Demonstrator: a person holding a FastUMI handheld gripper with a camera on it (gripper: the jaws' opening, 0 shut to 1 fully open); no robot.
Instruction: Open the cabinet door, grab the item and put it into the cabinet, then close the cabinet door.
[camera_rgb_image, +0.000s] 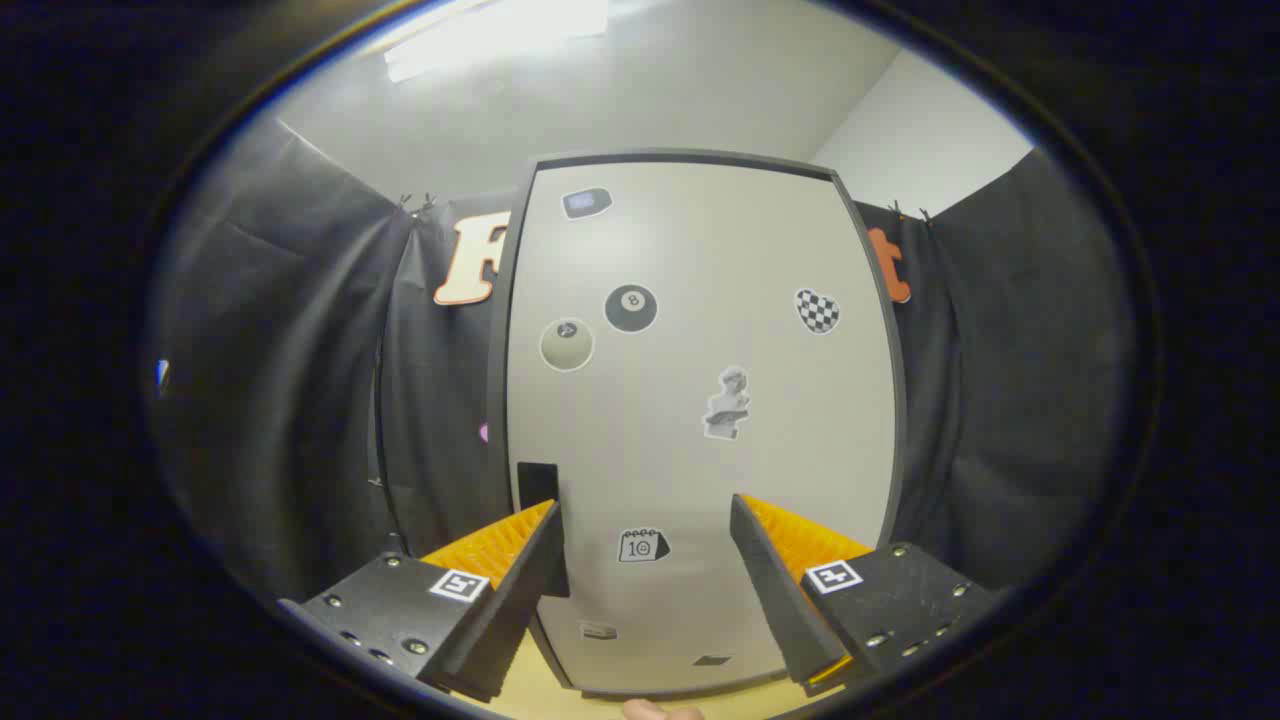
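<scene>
Claw (645, 515) is spread wide, holding nothing, aimed straight at the cabinet door (700, 400). Door looks fully closed, pale panel in a dark frame, covered in stickers: an eight ball (631, 308), a pale ball (567, 345), a checkered heart (817, 311), a small bust (727, 403), a calendar (643, 545) sitting between the fingers. A small dark handle (537, 485) sits at the door's left edge, just beyond the left fingertip. Cabinet stands on a wooden bench (520, 685), black cloth wall (290, 400) on both sides. A sliver of a hand (655, 709) shows at the near edge. The item to store I can't see, so can't say where it lies.

Judging by this, the task is at the start, door not yet opened. Risks:
- Handle is small and flush-looking; fingers may slide off it or pinch only the frame, so the door stays put.
- Claw centred on the panel, not the handle; pushing ahead just bumps the door.
- Pulling off-axis could drag the whole cabinet along the bench.
- Left finger close to the cloth; could snag on it.
</scene>
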